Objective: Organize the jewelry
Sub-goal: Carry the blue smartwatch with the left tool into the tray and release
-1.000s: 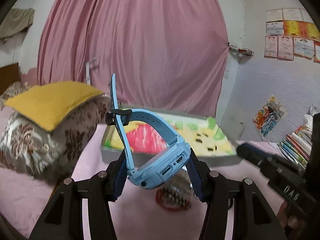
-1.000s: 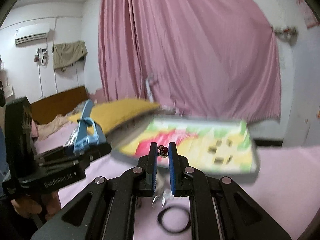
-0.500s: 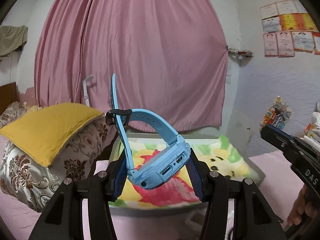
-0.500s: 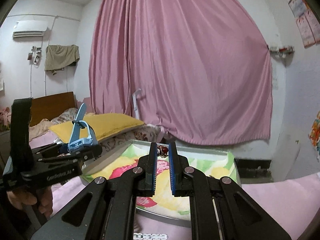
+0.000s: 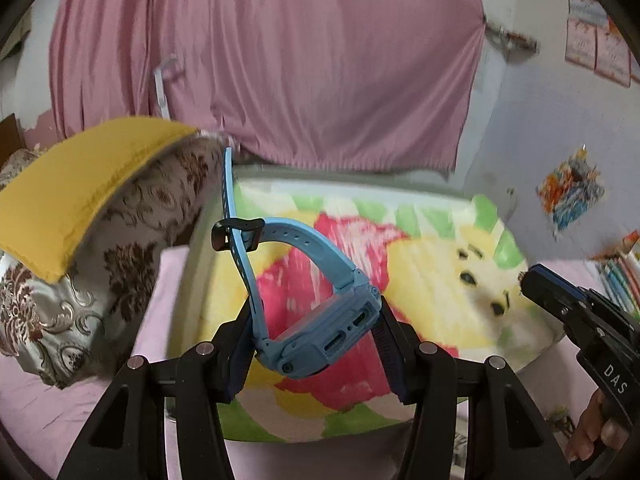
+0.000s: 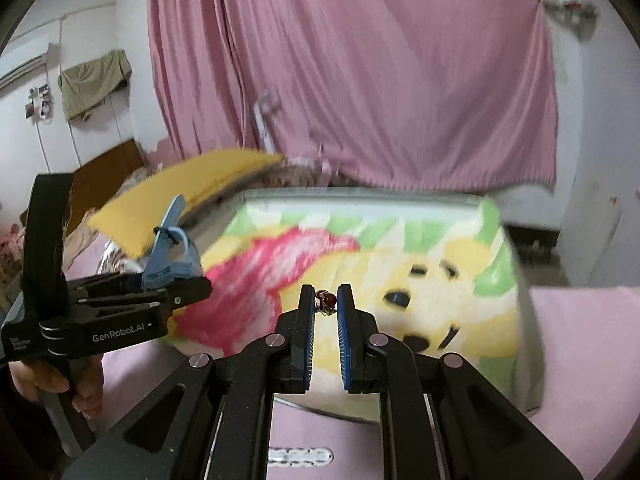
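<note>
Above the cartoon-print tray [image 5: 420, 216] on the pink bed [image 6: 580, 340], left gripper [image 5: 316, 344] fingers clamped on blue watch [image 5: 320, 320], strap sticking up, right gripper [image 6: 326, 312] fingers nearly closed, pinching small red-bead jewelry piece [image 6: 326, 302] at tips, yellow pillow [image 5: 80, 176] left of tray

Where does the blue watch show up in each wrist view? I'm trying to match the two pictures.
Left wrist view: the blue watch sits low at centre, clamped between the left gripper fingers, strap rising up-left.
Right wrist view: the same watch is at middle left, in the left gripper seen from the side.
Shared landmark: the cartoon-print tray, behind the watch in both views.
</note>
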The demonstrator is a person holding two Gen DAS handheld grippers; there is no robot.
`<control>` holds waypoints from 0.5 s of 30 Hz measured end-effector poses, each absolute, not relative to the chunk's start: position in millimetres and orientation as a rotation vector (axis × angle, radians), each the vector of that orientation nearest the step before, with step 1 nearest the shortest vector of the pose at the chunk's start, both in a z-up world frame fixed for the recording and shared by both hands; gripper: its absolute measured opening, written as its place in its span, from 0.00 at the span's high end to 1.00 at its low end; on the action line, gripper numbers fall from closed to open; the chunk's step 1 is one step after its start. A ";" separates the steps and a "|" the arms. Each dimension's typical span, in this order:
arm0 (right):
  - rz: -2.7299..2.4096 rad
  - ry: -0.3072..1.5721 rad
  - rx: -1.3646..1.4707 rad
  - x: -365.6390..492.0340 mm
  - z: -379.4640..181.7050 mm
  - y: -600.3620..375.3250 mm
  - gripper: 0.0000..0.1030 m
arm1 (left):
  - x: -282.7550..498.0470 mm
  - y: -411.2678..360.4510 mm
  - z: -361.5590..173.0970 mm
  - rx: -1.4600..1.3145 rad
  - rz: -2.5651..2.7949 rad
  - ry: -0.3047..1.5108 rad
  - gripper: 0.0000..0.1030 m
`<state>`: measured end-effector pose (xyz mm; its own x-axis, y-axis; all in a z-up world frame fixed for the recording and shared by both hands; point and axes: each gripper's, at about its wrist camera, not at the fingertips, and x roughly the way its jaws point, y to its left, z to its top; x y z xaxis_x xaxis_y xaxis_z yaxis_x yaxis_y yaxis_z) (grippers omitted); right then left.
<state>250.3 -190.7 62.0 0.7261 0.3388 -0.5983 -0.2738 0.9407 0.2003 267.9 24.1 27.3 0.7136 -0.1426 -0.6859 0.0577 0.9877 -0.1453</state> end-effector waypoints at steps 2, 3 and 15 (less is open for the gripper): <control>0.352 0.738 0.125 255.6 53.2 -191.4 0.91 | 273.0 21.0 20.1 -0.106 -0.115 0.821 0.50; 0.358 0.770 0.133 258.7 48.0 -191.4 0.91 | 274.1 19.8 17.9 -0.104 -0.119 0.835 0.50; 0.356 0.851 0.135 267.7 30.7 -189.5 0.78 | 276.5 19.9 5.4 -0.108 -0.133 0.901 0.47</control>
